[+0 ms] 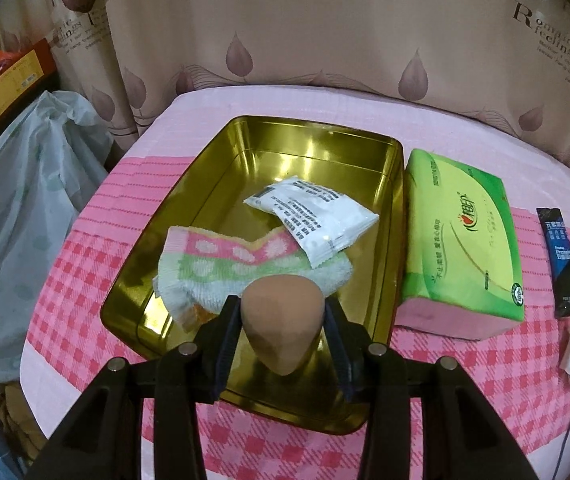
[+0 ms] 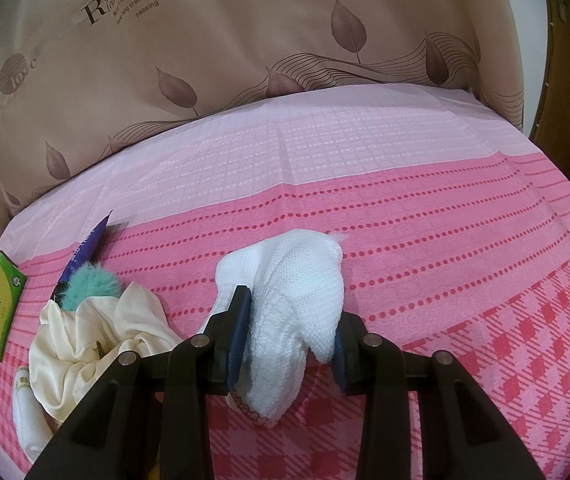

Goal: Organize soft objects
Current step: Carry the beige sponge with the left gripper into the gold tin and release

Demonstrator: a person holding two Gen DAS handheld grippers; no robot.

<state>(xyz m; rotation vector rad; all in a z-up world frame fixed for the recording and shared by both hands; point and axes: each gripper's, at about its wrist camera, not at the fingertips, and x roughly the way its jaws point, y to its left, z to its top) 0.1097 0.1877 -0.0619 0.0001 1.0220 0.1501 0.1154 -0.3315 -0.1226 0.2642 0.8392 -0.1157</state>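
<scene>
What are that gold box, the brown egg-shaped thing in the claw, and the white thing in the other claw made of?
Gold box: looks like thin metal with a glossy finish, since its inner walls mirror the light.
Brown egg-shaped thing in the left claw: probably soft foam; matte, smooth, no shine.
White thing in the right claw: seemingly woven cotton cloth; it shows a waffle texture and folds limply.

The tin (image 1: 189,216) is glossy gold metal, holding a terry towel (image 1: 221,268) and a matt, smooth sponge (image 1: 281,320). The white cloth (image 2: 297,300) looks coarsely woven; the tissue pack (image 1: 461,232) is shiny plastic.
</scene>
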